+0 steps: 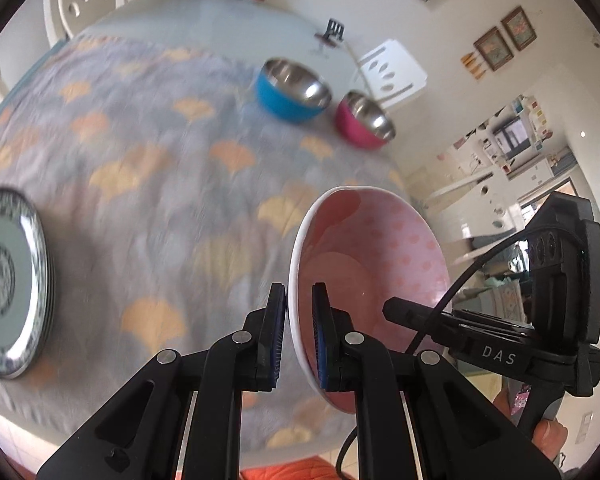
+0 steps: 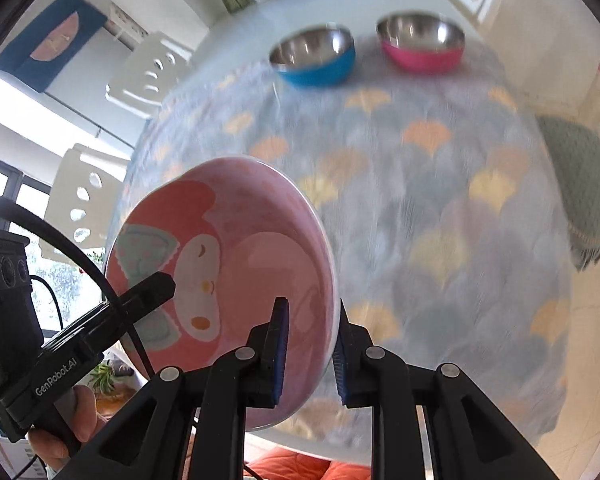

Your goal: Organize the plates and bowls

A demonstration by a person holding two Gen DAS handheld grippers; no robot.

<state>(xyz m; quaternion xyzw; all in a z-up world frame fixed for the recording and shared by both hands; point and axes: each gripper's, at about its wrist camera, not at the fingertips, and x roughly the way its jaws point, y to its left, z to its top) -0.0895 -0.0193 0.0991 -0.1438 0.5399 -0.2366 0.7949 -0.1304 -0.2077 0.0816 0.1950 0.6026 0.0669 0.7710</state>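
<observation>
Plates (image 1: 10, 280) sit stacked at far left of the table (image 1: 148, 184), patterned rims. Pink plate (image 1: 364, 280) is midair over the near edge, tilted on its rim, pinched on one side by left gripper (image 1: 300, 332) and on the other by right gripper (image 2: 310, 350) (both clamped on the rim). Blue bowl (image 1: 294, 94) and pink bowl (image 1: 366, 120) rest at the far side, just apart. Step looks like carry-to-stack; next needs leveling the plate over the stack, then releasing.
</observation>
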